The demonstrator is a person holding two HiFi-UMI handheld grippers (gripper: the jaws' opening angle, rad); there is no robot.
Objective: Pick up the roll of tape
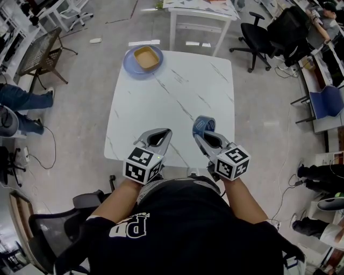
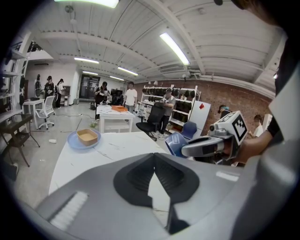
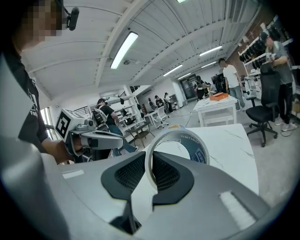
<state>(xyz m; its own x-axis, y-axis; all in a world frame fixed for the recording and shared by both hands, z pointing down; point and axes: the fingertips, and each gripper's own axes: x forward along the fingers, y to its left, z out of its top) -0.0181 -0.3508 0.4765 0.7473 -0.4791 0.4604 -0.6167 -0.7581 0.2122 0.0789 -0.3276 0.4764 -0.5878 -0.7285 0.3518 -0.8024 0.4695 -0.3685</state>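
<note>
The roll of tape (image 1: 203, 126), a blue ring with a pale inner core, hangs above the near edge of the white marble table (image 1: 177, 91). My right gripper (image 1: 200, 135) is shut on the tape roll (image 3: 187, 145), its jaws pinching the ring's wall at the near side. In the left gripper view the tape roll (image 2: 180, 142) shows at the right, held off the table. My left gripper (image 1: 163, 137) hovers over the table's near edge, to the left of the right one. Its jaws are shut with nothing between them (image 2: 153, 157).
A blue plate (image 1: 141, 63) carrying a tan square bowl (image 1: 147, 57) sits at the table's far left corner. A black chair (image 1: 64, 225) stands near left of me, office chairs (image 1: 258, 40) far right, another white table (image 1: 201, 16) beyond. People stand in the background.
</note>
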